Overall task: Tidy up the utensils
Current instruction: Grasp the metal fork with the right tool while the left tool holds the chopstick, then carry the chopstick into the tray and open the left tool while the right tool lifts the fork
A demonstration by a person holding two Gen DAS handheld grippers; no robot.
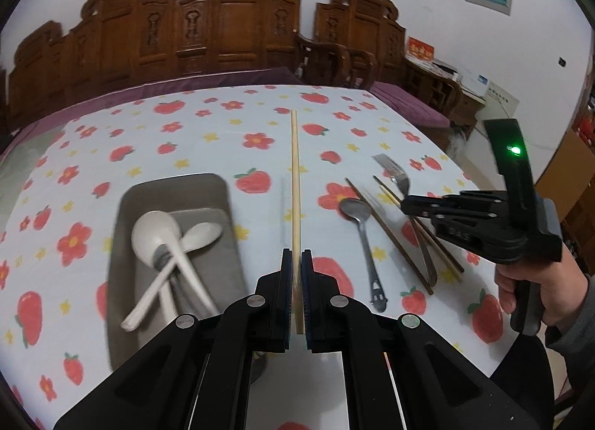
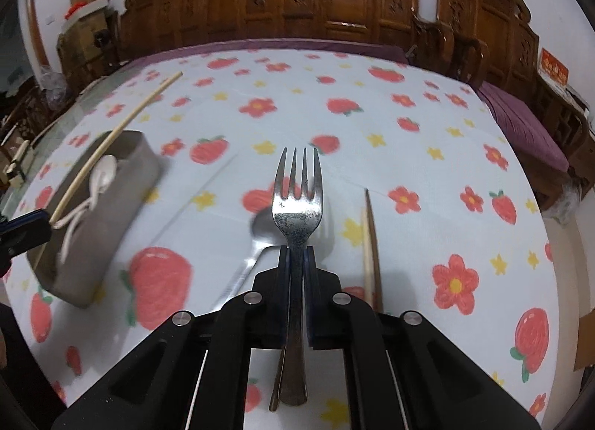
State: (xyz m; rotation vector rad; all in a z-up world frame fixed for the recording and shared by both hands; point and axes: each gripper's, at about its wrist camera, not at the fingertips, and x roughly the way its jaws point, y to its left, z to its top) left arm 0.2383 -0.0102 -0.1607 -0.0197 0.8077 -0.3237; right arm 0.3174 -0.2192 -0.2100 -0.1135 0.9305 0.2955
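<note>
The left gripper [image 1: 296, 262] was clamped on a pale bamboo chopstick [image 1: 295, 177] pointing toward twelve o'clock. The right gripper [image 2: 297, 255] pinched a speckled steel fork [image 2: 296, 203], tines forward. The grey rectangular tray [image 1: 122, 244] of glossy white spoons [image 1: 163, 240] sat at nine o'clock. Each slim utensil probably needed lowering lengthwise, level, into the tray before release. Dark chopsticks [image 1: 390, 233] and a metal spoon [image 1: 362, 240] lay on the strawberry-print cloth [image 1: 223, 121].

— What sort of place is this?
— A home living room: carved wooden sofa [image 1: 223, 28], purple cushions [image 2: 528, 121], and a strawberry-print tablecloth [image 1: 208, 140] over the desk.
</note>
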